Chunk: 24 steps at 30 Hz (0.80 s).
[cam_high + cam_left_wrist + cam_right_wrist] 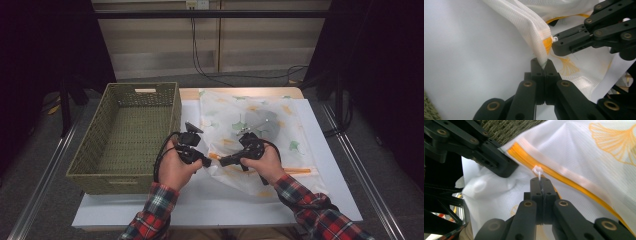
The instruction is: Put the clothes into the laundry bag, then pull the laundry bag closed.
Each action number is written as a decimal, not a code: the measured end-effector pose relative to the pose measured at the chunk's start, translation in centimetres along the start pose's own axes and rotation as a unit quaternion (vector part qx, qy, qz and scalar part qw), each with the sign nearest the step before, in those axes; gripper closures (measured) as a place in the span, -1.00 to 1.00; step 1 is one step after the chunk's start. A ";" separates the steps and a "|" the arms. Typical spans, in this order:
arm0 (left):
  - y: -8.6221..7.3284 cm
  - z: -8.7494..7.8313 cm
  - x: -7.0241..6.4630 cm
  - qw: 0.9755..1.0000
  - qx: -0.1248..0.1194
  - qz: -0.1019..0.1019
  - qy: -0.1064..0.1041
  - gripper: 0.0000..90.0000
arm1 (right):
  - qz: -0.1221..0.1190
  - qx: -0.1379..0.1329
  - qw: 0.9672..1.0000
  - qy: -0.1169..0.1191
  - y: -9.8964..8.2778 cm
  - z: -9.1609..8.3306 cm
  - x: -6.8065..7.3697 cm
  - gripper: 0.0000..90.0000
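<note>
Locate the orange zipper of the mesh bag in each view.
High view: zipper along the bag's near edge, right of the hands.
Left gripper view: upper centre, beside the pinched mesh.
Right gripper view: diagonal band across the centre.
Shared landmark: white zipper pull.

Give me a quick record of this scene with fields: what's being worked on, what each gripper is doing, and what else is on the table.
item in hand: white mesh bag with orange zipper, ginkgo-leaf print
left gripper: shut on the bag's corner fabric beside the zipper end
right gripper: shut on the white zipper pull
inside bag: grey shape shows through the mesh, cannot tell what
basket: green woven, left of the bag, nothing in it
surface: white table
</note>
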<state>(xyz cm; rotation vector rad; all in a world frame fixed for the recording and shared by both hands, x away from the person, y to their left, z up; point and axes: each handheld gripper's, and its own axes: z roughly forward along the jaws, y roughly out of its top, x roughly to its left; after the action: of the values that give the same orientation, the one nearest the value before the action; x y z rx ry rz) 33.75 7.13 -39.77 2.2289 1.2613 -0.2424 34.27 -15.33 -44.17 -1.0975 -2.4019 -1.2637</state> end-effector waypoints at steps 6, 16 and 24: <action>0.2 0.0 0.0 1.000 -0.004 -0.008 -0.003 0.99 | 0.003 0.000 1.000 -0.001 -0.1 -0.1 -0.1 1.00; 0.2 -0.1 0.0 1.000 -0.007 -0.014 -0.005 0.99 | 0.003 -0.001 1.000 0.000 0.1 -0.3 0.0 1.00; 0.2 -0.2 0.3 1.000 -0.008 -0.017 -0.008 0.99 | 0.000 -0.001 1.000 -0.005 0.0 -0.5 -0.3 1.00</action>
<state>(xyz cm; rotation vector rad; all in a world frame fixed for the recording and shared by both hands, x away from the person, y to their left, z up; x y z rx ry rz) 34.05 7.34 -39.64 2.1882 1.2897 -0.2624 34.35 -15.89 -43.99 -1.1059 -2.4081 -1.2641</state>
